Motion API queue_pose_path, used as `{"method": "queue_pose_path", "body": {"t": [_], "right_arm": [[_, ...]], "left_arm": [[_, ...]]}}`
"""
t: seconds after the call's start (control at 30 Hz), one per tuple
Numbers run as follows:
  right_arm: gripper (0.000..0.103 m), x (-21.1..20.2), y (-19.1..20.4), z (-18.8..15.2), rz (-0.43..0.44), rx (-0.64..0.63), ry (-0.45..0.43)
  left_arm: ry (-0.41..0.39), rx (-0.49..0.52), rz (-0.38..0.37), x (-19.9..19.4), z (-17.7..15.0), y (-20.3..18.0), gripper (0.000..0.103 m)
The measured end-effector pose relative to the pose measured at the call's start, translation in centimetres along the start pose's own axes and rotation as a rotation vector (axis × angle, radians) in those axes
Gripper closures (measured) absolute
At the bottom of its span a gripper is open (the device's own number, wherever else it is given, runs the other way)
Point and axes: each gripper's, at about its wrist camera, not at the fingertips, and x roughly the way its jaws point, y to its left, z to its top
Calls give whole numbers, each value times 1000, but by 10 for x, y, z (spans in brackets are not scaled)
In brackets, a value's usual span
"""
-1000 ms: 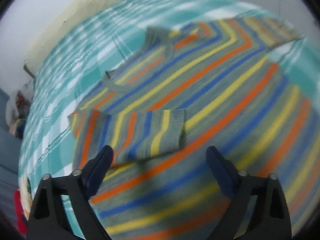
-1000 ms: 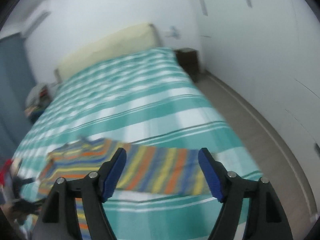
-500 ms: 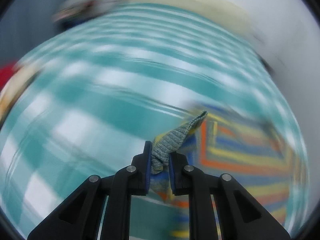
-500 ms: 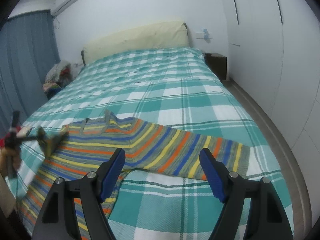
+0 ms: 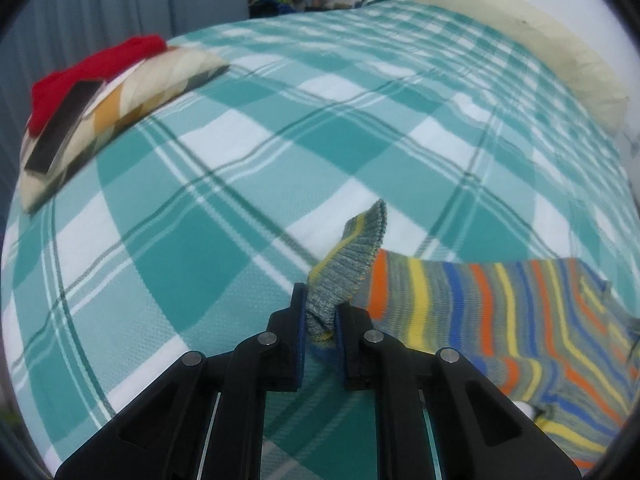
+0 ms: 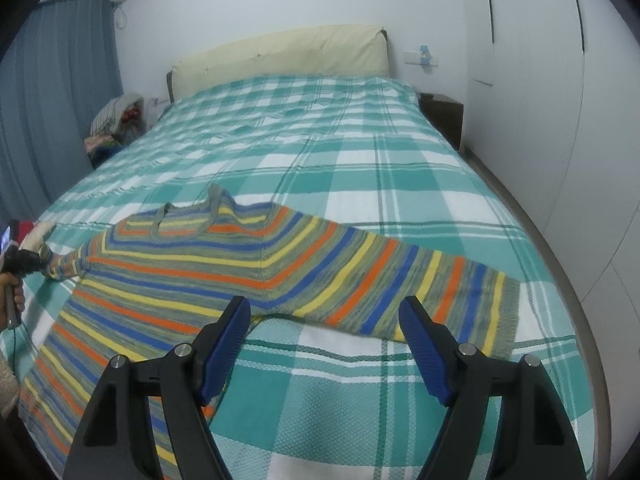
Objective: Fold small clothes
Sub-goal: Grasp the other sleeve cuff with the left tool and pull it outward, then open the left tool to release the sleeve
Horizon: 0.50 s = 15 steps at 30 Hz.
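A bed (image 6: 400, 168) with a green and white checked cover is filling the room, with a cream headboard (image 6: 280, 54) at its far end and white wardrobe doors (image 6: 560, 120) along its right side. The striped sweater (image 6: 224, 264) is lying flat across the near part of the bed, reaching from the left edge almost to the right edge. My left gripper (image 5: 321, 322) is pinching the grey cuff (image 5: 348, 268) of one sleeve at the left edge, the jaws closed tight on the knit, and the cuff is standing up between them. My right gripper (image 6: 325, 340) is hanging above the near edge with its jaws wide apart, holding nothing. Near the far left corner a folded pile (image 5: 96, 92) is lying, red on top of a beige patterned piece; a dark flat thing is on it, which I cannot identify. The sweater's lower hem is being cut off by the frame.
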Motion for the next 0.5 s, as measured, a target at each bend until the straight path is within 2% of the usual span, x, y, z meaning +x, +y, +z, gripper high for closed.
{"method": "queue_pose_path", "body": {"t": [0.17, 0.23, 0.3, 0.4, 0.47, 0.5], "right_arm": [[27, 6, -4, -2, -10, 1, 16], [27, 6, -6, -2, -10, 6, 18], [27, 7, -8, -1, -12, 11, 15], [27, 7, -9, 0, -9, 13, 16], [27, 8, -8, 1, -4, 8, 19], [27, 9, -7, 1, 0, 5, 22]], "left_arm": [[41, -22, 48, 12, 2, 13, 95], [35, -18, 88, 14, 2, 17, 97], [49, -30, 68, 17, 2, 22, 97], [45, 29, 58, 16, 0, 16, 95], [46, 65, 84, 10, -1, 13, 76], [42, 73, 118, 2, -1, 13, 72]]}}
